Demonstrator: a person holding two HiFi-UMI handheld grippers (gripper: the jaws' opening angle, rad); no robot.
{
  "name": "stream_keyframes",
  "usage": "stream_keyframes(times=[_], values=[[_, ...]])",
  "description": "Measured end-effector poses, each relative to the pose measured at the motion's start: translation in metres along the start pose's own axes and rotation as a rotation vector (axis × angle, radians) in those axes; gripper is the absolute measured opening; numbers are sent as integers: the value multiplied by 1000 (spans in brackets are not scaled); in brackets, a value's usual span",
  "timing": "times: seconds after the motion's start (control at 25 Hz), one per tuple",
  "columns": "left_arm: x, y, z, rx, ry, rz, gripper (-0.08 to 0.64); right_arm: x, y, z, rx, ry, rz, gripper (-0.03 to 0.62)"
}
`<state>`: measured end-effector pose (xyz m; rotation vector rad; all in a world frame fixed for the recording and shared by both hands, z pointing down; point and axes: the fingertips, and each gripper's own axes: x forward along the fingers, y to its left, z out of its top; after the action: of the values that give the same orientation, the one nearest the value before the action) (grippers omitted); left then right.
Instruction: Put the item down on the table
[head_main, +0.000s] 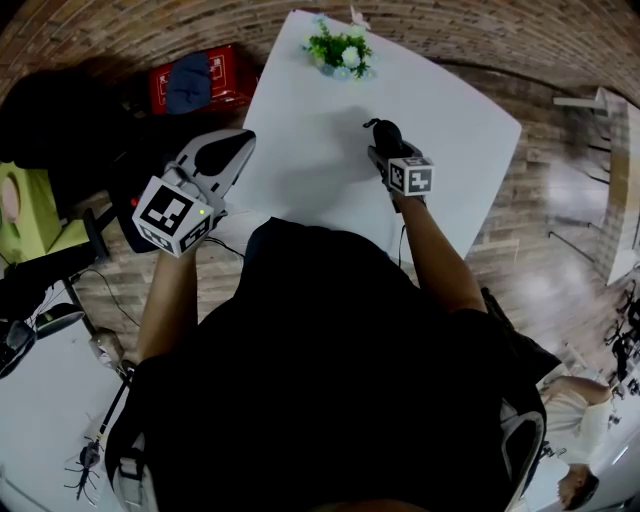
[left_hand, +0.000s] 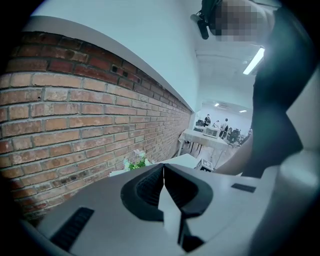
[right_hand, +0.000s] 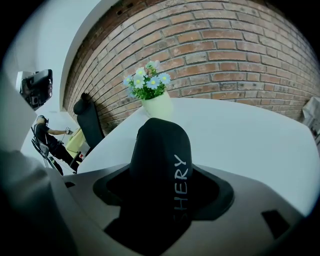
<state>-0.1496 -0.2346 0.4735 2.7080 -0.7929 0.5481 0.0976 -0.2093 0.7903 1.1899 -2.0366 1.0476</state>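
A black rounded item (right_hand: 160, 165) with white lettering on its side sits between the jaws of my right gripper (right_hand: 162, 192), which is shut on it. In the head view this gripper (head_main: 388, 140) holds the black item (head_main: 386, 131) over the middle of the white table (head_main: 300, 120). Whether the item touches the tabletop I cannot tell. My left gripper (head_main: 232, 152) is held off the table's left edge, its jaws shut and empty (left_hand: 163, 182).
A small pot of blue and white flowers (head_main: 341, 52) stands at the table's far end, by the brick wall (right_hand: 225, 55). A red box (head_main: 200, 82) lies on the floor to the left. A black chair (right_hand: 89, 120) stands beside the table.
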Motion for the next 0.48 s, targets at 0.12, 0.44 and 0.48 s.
stream_keyframes(times=[0.12, 0.44, 0.48], values=[[-1, 1, -3, -2, 6, 0, 11, 4, -2, -4, 1, 13, -6, 348], [-4, 3, -7, -15, 13, 7, 11, 16, 1, -9, -14, 32, -10, 348], [-4, 3, -8, -13, 12, 6, 11, 17, 1, -9, -16, 34, -10, 348]])
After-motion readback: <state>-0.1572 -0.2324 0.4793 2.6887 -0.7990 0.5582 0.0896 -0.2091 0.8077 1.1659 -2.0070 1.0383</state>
